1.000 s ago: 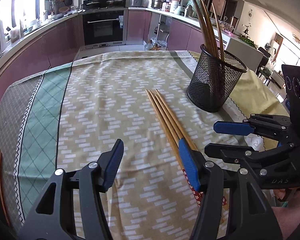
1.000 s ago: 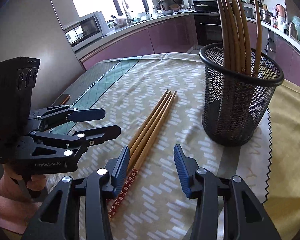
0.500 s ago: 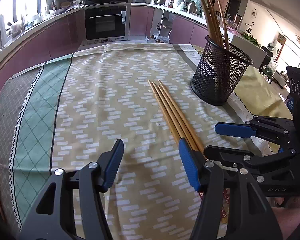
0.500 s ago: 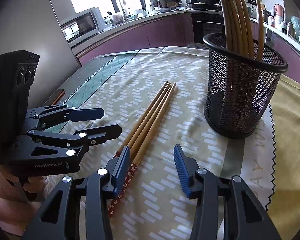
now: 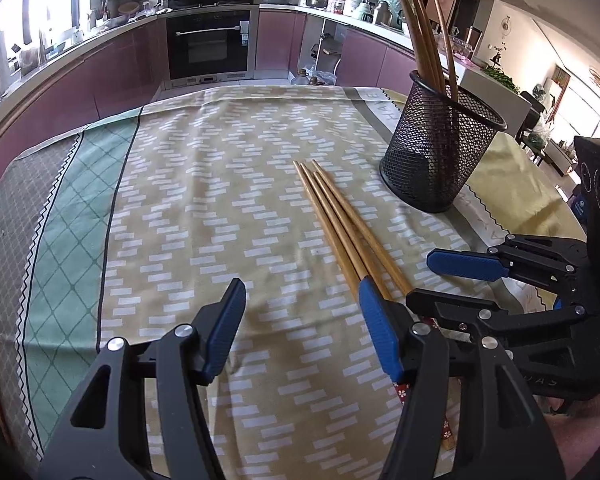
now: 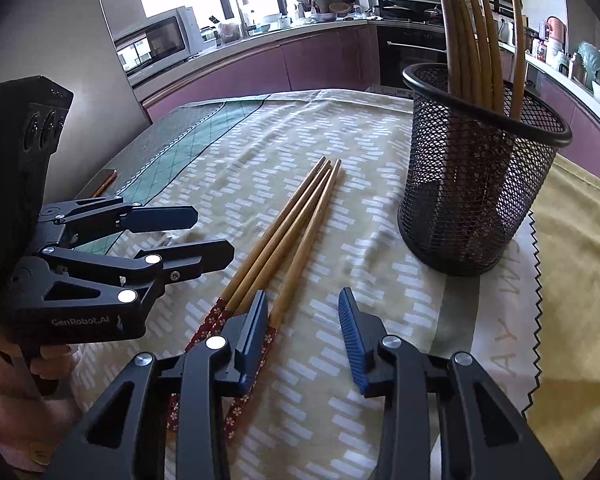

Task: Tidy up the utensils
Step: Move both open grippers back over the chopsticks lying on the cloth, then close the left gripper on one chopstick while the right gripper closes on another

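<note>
Both claws gape, gripping nothing. My left claw [image 5: 302, 328] hovers low over the patterned beige tablecloth [image 5: 220, 208] covering the worktop, its right blue pad beside the bundle of loose wooden chopsticks with red floral handles [image 5: 340, 220]. My right claw [image 6: 304, 338] hovers at the handle end of the same bundle; its left pad sits over the red handles, contact unclear. Chopsticks lie flat, side by side, tips pointing away from me. Black wire-mesh cylindrical holder [image 6: 476, 196] stands upright near the tips, to their right, apart from them. Several more wooden chopsticks [image 6: 472, 36] stand inside it, leaning against the rim.
</note>
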A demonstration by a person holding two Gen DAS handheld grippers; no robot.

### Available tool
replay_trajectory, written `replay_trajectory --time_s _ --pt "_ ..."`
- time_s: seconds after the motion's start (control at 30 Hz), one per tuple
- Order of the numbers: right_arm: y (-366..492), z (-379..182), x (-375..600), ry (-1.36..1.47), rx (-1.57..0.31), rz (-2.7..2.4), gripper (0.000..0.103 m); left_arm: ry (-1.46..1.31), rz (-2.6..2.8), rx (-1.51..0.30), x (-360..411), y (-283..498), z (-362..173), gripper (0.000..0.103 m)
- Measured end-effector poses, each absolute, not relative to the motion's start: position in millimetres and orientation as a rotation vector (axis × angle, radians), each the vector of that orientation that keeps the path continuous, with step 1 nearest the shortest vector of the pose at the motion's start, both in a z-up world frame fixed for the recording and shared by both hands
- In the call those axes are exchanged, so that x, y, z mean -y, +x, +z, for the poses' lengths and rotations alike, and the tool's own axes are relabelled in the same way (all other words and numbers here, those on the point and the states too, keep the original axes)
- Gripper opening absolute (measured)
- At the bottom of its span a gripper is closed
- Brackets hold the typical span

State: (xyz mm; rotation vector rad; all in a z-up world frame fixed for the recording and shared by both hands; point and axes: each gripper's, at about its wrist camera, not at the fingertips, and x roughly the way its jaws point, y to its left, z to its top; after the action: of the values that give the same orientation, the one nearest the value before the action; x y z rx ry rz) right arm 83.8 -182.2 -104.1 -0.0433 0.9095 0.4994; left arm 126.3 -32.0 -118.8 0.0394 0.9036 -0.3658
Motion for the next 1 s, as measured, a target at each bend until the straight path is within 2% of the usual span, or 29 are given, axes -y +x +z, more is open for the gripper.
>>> replay_trajectory --time_s 0.43,0.8,1.0 --pt "84 -104 189 -0.018 -0.921 0.500 0.032 0.075 -0.380 -0.925 48 137 -127 0.057" --pt "91 -103 180 -0.061 -0.917 0.482 0.031 0.095 -0.365 -0.932 46 140 -127 0.051" --pt "102 -104 167 -0.105 -0.911 0.468 0.028 0.102 -0.354 -0.943 47 152 -127 0.043"
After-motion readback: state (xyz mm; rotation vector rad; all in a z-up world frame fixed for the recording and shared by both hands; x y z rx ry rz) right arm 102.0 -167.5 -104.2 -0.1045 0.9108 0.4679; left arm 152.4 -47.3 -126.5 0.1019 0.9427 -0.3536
